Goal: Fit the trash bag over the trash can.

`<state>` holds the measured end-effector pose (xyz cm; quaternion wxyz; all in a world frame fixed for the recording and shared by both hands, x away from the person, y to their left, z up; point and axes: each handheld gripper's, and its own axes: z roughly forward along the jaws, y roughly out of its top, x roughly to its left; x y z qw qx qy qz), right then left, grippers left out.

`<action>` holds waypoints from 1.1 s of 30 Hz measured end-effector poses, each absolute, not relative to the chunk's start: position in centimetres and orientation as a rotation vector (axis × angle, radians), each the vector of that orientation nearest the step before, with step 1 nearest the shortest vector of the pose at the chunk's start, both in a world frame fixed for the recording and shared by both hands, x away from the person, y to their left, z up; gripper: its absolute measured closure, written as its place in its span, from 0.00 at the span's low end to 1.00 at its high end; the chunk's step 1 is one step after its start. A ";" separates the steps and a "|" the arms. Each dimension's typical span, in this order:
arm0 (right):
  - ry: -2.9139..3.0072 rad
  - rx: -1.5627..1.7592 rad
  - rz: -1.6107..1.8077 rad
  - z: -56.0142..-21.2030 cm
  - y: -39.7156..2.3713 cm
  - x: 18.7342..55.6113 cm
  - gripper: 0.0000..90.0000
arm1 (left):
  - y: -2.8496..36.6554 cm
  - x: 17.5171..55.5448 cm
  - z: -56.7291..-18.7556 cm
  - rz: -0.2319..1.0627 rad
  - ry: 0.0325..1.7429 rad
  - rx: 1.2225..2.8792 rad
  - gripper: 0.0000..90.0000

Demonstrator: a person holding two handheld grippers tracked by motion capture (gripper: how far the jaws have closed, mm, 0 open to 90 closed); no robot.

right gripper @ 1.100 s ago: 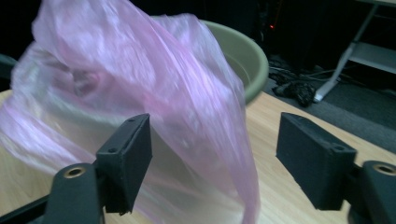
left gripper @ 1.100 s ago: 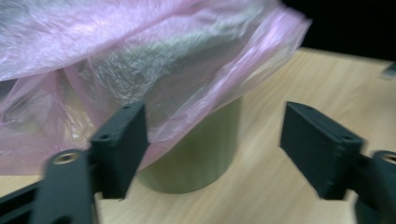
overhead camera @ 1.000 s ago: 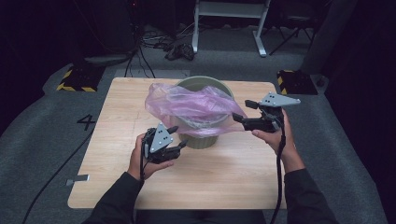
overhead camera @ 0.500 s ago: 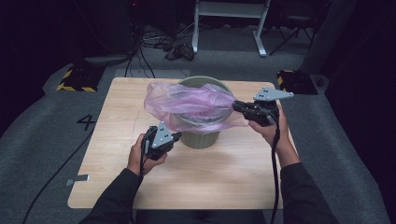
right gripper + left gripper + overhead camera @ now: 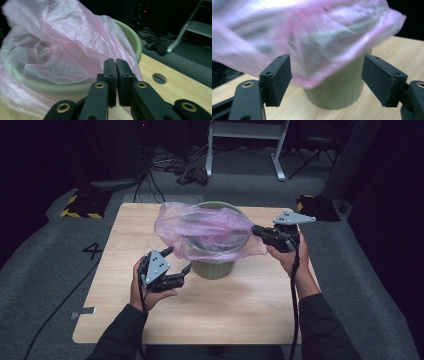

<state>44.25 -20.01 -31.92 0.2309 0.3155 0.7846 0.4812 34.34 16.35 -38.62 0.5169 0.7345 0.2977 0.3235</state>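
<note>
**Pink bag over a green bin, one claw pinching, one spread**

A thin pink plastic bag (image 5: 205,227), see-through and crinkled, is draped loosely over the mouth of a round, pale green bin (image 5: 214,268) with smooth walls that taper toward the base. The bin stands near the middle of a light wooden table (image 5: 240,315) with rounded corners and a fine grain; a round hole is cut in the board on the right side. On the grey carpet to the left of the table a dark figure "4" (image 5: 92,251) can be read. Farther off, at the left, lies a block edged with yellow and black stripes (image 5: 80,206).

The right gripper (image 5: 256,231) sits at the bin's right rim, level with the top. Its black jaws are pressed together on a fold of the bag's edge, the film bunching just beyond the tips; in the right gripper view the pads (image 5: 110,72) meet with almost no gap.

The left gripper (image 5: 179,260) is held at the near left of the bin, close beside its wall and below the hanging skirt of the bag. Its jaws have just been opening and now stand wide, with nothing pressed between them; in the left gripper view the bag's lower edge hangs beyond the flat black pads (image 5: 278,77), blurred.
</note>
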 end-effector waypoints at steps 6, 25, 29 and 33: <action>2.178 0.885 1.330 -31.8 -19.9 44.4 0.97 | 15.3 35.6 -38.5 0.725 0.683 1.843 0.19; 2.179 0.886 1.328 -31.0 -19.8 44.5 0.97 | 14.5 39.2 -38.9 0.874 0.774 1.965 1.00; 2.132 0.923 1.339 -31.0 -20.2 44.9 1.00 | 14.9 39.4 -39.4 0.822 0.761 2.002 1.00; 2.120 0.961 1.369 -31.3 -20.4 45.3 0.98 | 15.4 39.3 -39.6 0.815 0.760 1.999 1.00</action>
